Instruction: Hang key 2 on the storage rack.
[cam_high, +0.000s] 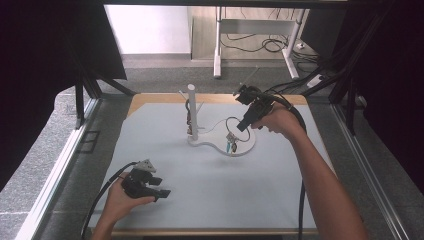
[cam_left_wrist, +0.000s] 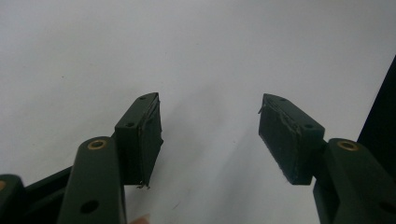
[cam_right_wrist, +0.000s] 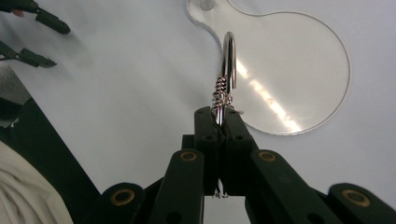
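Note:
My right gripper (cam_high: 243, 126) hovers over the round end of a clear stand base (cam_high: 247, 145), its jaws shut on a metal key ring (cam_right_wrist: 229, 51) with a wire coil at its foot. In the high view the ring (cam_high: 232, 123) hangs as a dark loop, with a small charm (cam_high: 231, 145) dangling under it just above the base. A white post (cam_high: 192, 111) rises from the base's narrow end, and another small hanging item (cam_high: 189, 121) sits on it. My left gripper (cam_high: 163, 193) rests near the table's front left, jaws apart (cam_left_wrist: 210, 100), nothing between them.
The pale table top (cam_high: 165, 150) has bare room on all sides of the stand. From the right gripper view the clear base (cam_right_wrist: 299, 70) lies below the ring and the left gripper (cam_right_wrist: 39, 37) shows far off. Dark frame struts (cam_high: 80, 100) flank the table.

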